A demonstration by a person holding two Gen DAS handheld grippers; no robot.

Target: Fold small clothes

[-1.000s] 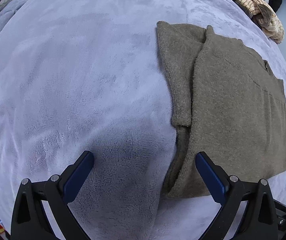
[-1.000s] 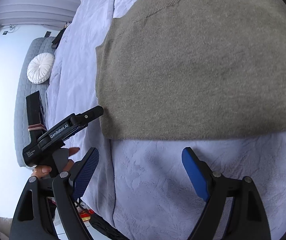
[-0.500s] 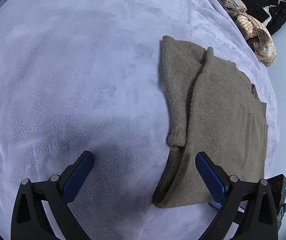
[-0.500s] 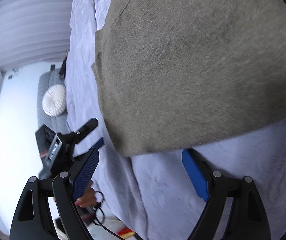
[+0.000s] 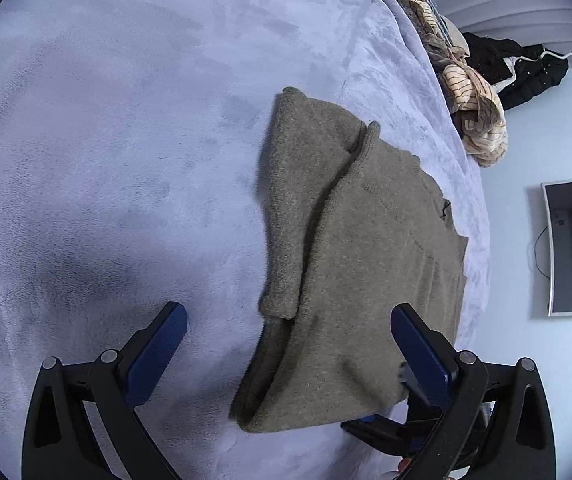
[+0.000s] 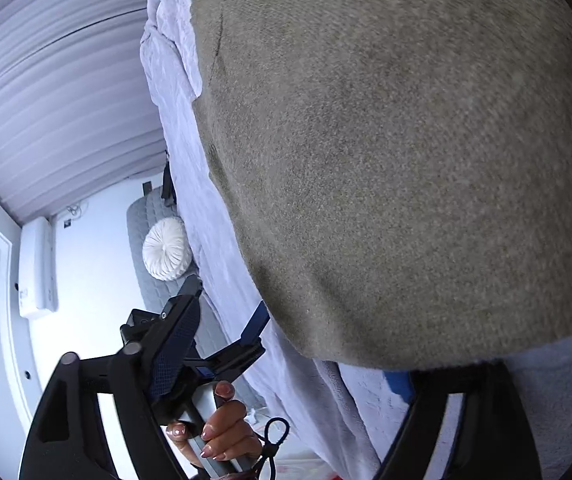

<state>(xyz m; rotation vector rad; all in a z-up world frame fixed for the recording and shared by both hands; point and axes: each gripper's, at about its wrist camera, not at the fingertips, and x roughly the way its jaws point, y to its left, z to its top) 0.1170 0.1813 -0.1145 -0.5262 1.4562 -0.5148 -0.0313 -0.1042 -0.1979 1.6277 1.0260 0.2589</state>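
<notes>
- Two grippers work over one olive-brown knit sweater (image 5: 369, 280), which lies folded on a pale lavender fleece blanket (image 5: 106, 160), toward the bed's edge.
- From the left gripper (image 5: 286, 344), the sweater runs from 12 o'clock down to 5 o'clock, a folded sleeve lying along its left side; the jaws stand spread wide, the hem's near corner between them, neither blue pad pressing on it.
- Right gripper (image 6: 286, 360): its jaws have just been closing; the sweater's hem edge drapes over the right finger, hiding the pad, so I cannot tell whether cloth is pinched.
- At 7 o'clock in the right wrist view, a hand (image 6: 214, 428) grips the other tool's handle.
- Striped clothes (image 5: 473, 120) are heaped at 1 o'clock; a round white cushion (image 6: 166, 254) sits beyond the bed.
</notes>
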